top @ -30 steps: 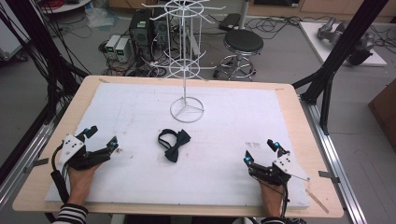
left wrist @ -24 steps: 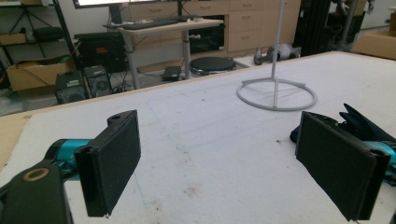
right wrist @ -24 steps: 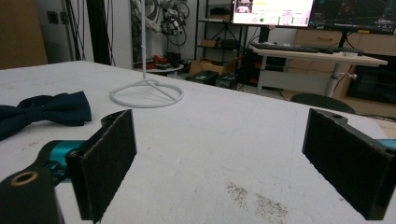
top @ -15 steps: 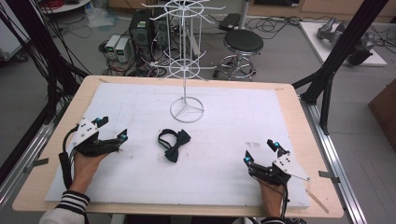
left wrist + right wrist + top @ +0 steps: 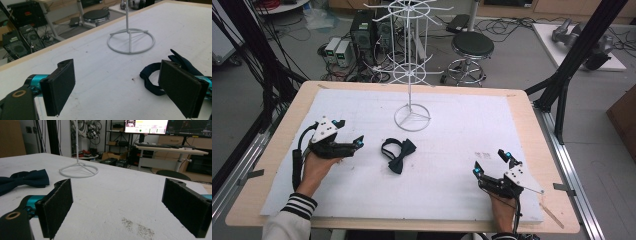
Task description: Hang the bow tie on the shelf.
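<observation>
A dark navy bow tie [image 5: 398, 155] with its strap looped lies flat on the white mat, left of centre. My left gripper [image 5: 350, 133] hovers just left of it, open and empty, pointing towards it. In the left gripper view the bow tie [image 5: 151, 78] sits partly behind the right jaw, with the gripper [image 5: 117, 68] spread wide. My right gripper [image 5: 490, 162] rests open near the front right of the mat, well apart from the tie. From the right gripper view [image 5: 118, 188] the bow tie [image 5: 25, 179] lies far off to the left.
A white wire display stand [image 5: 412, 118] rises from a ring base at the back centre of the mat; its base [image 5: 130, 43] is beyond the tie. The mat [image 5: 462, 130] covers a wooden table. A stool [image 5: 472, 47] and computers stand on the floor behind.
My left gripper has moved forward and to the right, closing in on the bow tie. The right gripper and the tie have stayed put.
</observation>
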The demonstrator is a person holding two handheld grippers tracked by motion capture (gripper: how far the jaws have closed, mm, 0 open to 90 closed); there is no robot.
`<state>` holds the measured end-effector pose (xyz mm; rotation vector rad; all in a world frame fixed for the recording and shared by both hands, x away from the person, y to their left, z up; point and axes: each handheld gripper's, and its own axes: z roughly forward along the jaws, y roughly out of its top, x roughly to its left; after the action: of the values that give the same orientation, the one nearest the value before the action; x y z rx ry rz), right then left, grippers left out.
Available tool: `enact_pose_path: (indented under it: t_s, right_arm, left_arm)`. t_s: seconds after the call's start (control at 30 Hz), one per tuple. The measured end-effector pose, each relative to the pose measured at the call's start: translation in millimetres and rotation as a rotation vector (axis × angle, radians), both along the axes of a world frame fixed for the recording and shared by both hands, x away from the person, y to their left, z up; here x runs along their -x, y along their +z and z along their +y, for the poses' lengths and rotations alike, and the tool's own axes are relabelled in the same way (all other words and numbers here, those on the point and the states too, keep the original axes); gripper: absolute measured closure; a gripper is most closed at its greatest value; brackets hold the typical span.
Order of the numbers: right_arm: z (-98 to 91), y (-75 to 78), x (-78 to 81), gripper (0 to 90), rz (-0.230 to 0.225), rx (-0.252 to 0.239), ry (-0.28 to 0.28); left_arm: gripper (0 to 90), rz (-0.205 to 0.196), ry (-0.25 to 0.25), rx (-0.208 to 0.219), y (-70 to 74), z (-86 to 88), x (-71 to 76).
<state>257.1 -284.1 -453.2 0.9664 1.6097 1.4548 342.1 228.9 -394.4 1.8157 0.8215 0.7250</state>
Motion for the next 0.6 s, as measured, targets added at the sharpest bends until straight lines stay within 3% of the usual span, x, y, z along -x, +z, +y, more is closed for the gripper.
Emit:
enact_pose_path:
  t_s: [0.23, 0.6]
  right_arm:
    - [-0.1, 0.0, -0.1, 9.0, 0.000, -0.003, 0.001]
    - [-0.6, 0.0, 0.0, 9.0, 0.002, -0.005, -0.001]
  left_arm:
    - [14.6, 0.065, -0.013, -0.036, 3.9, -18.1, -12.0]
    - [15.2, 0.191, -0.031, -0.149, 1.3, -44.2, -31.9]
